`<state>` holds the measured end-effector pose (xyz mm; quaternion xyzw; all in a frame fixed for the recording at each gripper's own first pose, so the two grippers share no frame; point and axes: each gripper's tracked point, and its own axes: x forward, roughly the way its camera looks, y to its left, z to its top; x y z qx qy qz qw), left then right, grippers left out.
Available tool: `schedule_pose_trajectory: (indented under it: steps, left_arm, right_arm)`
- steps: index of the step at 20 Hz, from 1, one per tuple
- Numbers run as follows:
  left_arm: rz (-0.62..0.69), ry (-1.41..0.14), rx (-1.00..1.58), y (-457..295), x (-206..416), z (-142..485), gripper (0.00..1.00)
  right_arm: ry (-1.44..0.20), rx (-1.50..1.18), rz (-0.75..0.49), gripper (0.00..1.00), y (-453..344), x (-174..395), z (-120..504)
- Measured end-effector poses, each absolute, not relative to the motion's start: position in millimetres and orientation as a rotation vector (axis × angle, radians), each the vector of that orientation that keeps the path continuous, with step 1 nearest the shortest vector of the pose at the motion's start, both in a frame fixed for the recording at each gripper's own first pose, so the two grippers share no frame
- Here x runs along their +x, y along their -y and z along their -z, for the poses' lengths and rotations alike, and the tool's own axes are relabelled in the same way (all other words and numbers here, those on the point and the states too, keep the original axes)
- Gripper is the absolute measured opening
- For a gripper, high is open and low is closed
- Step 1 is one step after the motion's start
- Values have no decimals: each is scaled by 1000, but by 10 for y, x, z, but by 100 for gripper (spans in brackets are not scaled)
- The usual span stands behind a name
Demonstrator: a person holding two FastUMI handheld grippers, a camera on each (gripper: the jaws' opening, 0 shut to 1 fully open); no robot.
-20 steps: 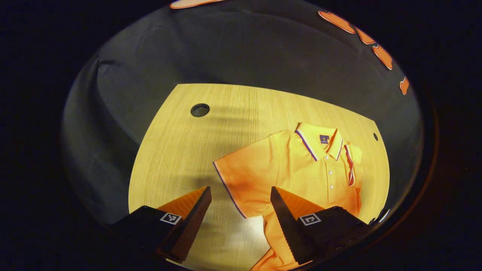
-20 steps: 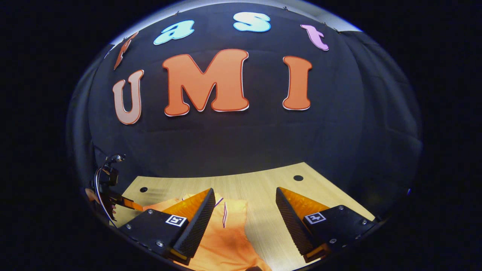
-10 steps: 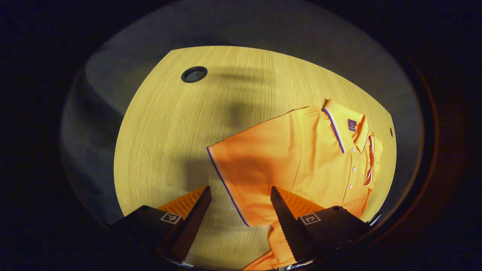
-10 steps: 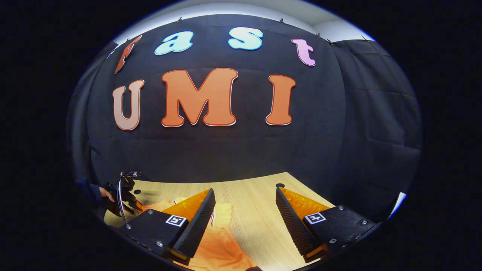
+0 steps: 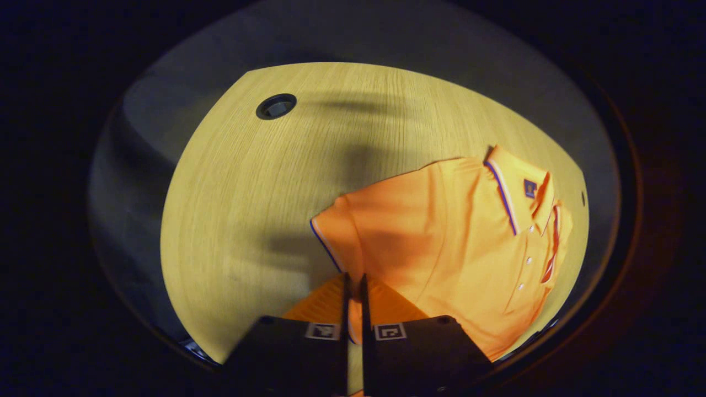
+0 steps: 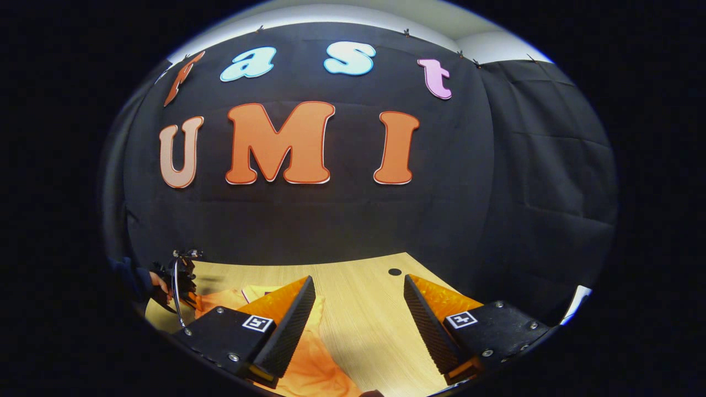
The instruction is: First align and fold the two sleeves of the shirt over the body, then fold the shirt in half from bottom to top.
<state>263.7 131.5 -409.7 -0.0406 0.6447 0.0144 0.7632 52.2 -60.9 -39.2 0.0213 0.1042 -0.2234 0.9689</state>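
An orange polo shirt [image 5: 441, 231] lies face up on the wooden table [image 5: 248, 182], its collar [image 5: 510, 187] toward the right in the left gripper view. My left gripper [image 5: 353, 282] is shut on the blue-trimmed hem of the near sleeve [image 5: 331, 237], which bunches up toward the fingertips. The far sleeve [image 5: 554, 242] lies folded over the body. In the right gripper view my right gripper [image 6: 358, 309] is open above the table with nothing between its fingers. Part of the shirt [image 6: 314, 369] lies beneath its left finger. The left gripper [image 6: 179, 278] and the hand holding it appear at the far left.
A round cable hole [image 5: 276, 106] sits in the table's far left corner, and another cable hole [image 6: 395, 272] lies ahead of the right gripper. Bare wood stretches left of the shirt. The black booth wall [image 6: 342, 220] rises just behind the table's back edge.
My left gripper went from open around the near sleeve's hem to shut on it, and the hem has drawn in toward the fingers. The right gripper stayed open, shifting slightly.
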Motion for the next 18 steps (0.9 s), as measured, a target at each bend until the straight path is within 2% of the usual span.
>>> schedule_pose_trajectory:
  steps: [1, 7, 12, 13, 15, 17, 18]
  left_arm:
    - [-12, -1381, -106, -1289, 2647, 3974, 10]
    - [168, -1206, -26, -913, 2976, 3435, 10]
    - [348, -1163, -18, -282, 3002, 3278, 10]
    - [411, -1149, -51, -104, 2981, 3247, 19]
    - [492, -1114, -81, 88, 2925, 3138, 60]
    - [493, -1073, -38, 47, 2889, 3083, 93]
    - [483, -1054, -14, 0, 2864, 3065, 95]
  right_arm:
    - [-214, 42, 458, 98, 638, 499, 411]
    - [-231, 57, 472, 98, 719, 422, 502]
    - [-251, 56, 484, 98, 703, 382, 552]
    - [-256, 61, 482, 98, 685, 366, 563]
    - [-262, 62, 484, 98, 650, 379, 565]
    - [-258, 58, 486, 98, 614, 369, 545]
    - [-259, 57, 482, 98, 588, 371, 538]
